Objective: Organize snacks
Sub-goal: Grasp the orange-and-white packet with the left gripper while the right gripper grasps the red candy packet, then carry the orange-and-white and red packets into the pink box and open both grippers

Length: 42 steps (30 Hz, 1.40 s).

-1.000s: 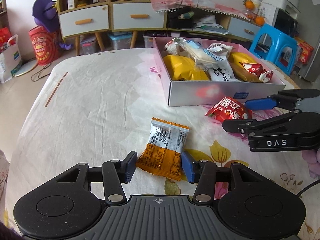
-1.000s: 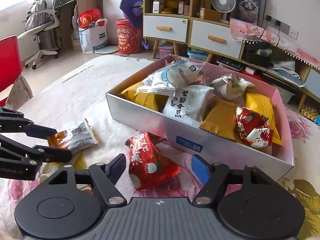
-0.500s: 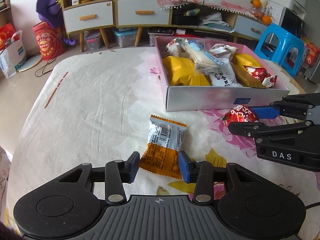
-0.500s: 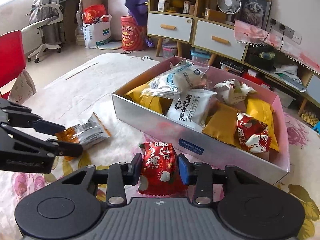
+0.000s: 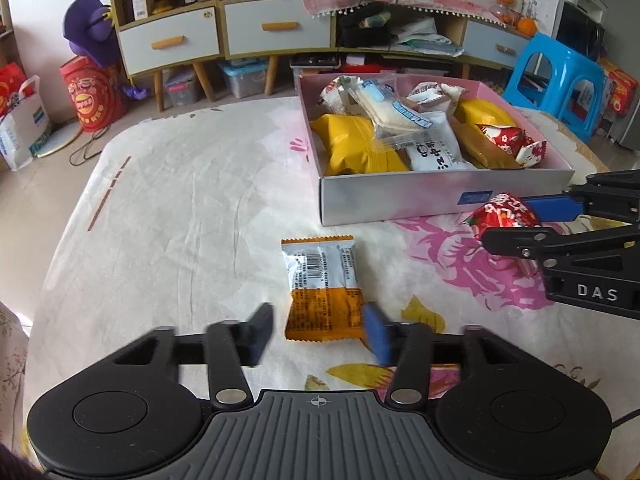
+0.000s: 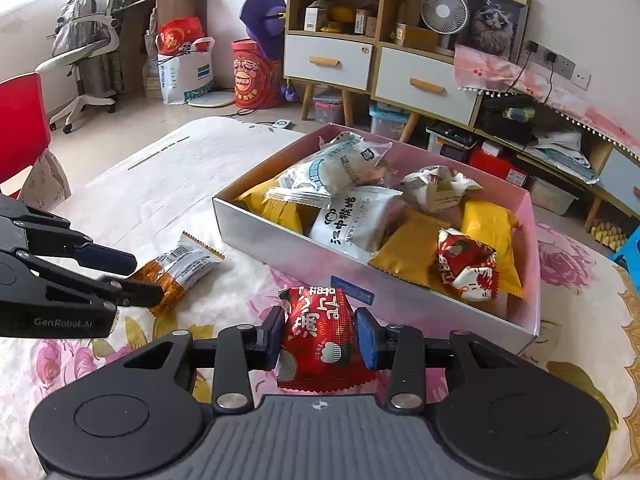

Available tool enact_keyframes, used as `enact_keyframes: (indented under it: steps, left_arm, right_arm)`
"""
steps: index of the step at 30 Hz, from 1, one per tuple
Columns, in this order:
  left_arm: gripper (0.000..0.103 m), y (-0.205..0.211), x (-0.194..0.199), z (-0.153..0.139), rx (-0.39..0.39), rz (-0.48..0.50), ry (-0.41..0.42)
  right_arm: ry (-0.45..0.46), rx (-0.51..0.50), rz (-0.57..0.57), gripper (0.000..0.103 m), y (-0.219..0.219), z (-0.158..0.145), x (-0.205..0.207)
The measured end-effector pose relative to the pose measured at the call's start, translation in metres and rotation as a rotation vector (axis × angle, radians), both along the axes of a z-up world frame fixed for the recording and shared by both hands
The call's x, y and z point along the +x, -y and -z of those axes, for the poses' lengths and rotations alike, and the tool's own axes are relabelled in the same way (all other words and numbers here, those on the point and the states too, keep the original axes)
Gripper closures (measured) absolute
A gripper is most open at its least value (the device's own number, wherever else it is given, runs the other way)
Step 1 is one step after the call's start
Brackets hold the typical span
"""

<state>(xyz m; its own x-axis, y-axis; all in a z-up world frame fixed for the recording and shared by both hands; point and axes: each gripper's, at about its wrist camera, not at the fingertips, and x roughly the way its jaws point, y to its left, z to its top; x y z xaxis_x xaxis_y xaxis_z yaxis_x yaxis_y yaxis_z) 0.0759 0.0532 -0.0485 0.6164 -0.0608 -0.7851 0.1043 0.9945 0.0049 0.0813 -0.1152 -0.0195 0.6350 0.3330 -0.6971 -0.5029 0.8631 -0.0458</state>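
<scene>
Two loose snack packets lie outside the box. My right gripper (image 6: pixel 316 338) pinches the red packet (image 6: pixel 320 336), one pad pressed on each side of it, just in front of the near wall of the snack box (image 6: pixel 276 242). From the left wrist view that same red packet (image 5: pixel 506 212) sits between the right gripper's fingers (image 5: pixel 516 238), close against the box's (image 5: pixel 400 200) front wall near its right corner.

The orange-and-silver packet (image 5: pixel 322 288) lies flat on the floral bedsheet (image 5: pixel 180 200), barcode side up, orange end toward me. My left gripper (image 5: pixel 318 334) has its fingers spread on either side of the orange end: the right pad (image 5: pixel 376 332) is touching or nearly touching the packet edge, the left pad (image 5: pixel 260 332) is apart from it. Both pads look motion-blurred. From the right wrist view, the left gripper's fingers (image 6: pixel 136 292) straddle the orange end of that packet (image 6: pixel 180 268).

Inside the box I see yellow, white and red-and-white packets heaped together. Behind the bed stand a drawer cabinet (image 5: pixel 172 40) and a blue stool (image 5: pixel 560 76).
</scene>
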Motion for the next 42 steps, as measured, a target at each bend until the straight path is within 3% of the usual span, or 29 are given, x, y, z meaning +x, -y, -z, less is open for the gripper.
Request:
enact_keyframes:
  steps: [3,7,10,16,25,36,42]
  left_arm:
    - [0.034,0.005,0.005,0.002,0.042,0.022,0.004]
    - [0.033,0.011,0.015,0.009,0.096,0.028,-0.010]
    - [0.034,0.012,0.021,0.010,0.073,0.022,-0.023]
    - [0.063,0.021,0.025,0.007,0.030,0.031,-0.044]
    - [0.066,0.035,0.025,0.000,0.058,0.051,-0.044]
    - [0.066,0.045,0.016,-0.047,0.027,0.088,0.099]
    - [0.066,0.055,0.031,-0.061,-0.035,0.074,0.147]
  right_arm:
    - [0.003,-0.001,0.006,0.074,0.000,-0.001,-0.001]
    - [0.002,-0.003,0.014,0.074,-0.002,-0.002,-0.001]
    - [-0.003,-0.004,0.021,0.074,-0.002,-0.003,-0.001]
    - [0.005,-0.012,0.027,0.074,0.002,-0.002,0.000]
    - [0.017,0.033,0.052,0.074,0.017,-0.012,0.003]
    - [0.045,0.194,0.160,0.074,0.050,-0.039,0.016]
    - [0.042,0.267,0.248,0.074,0.066,-0.042,0.030]
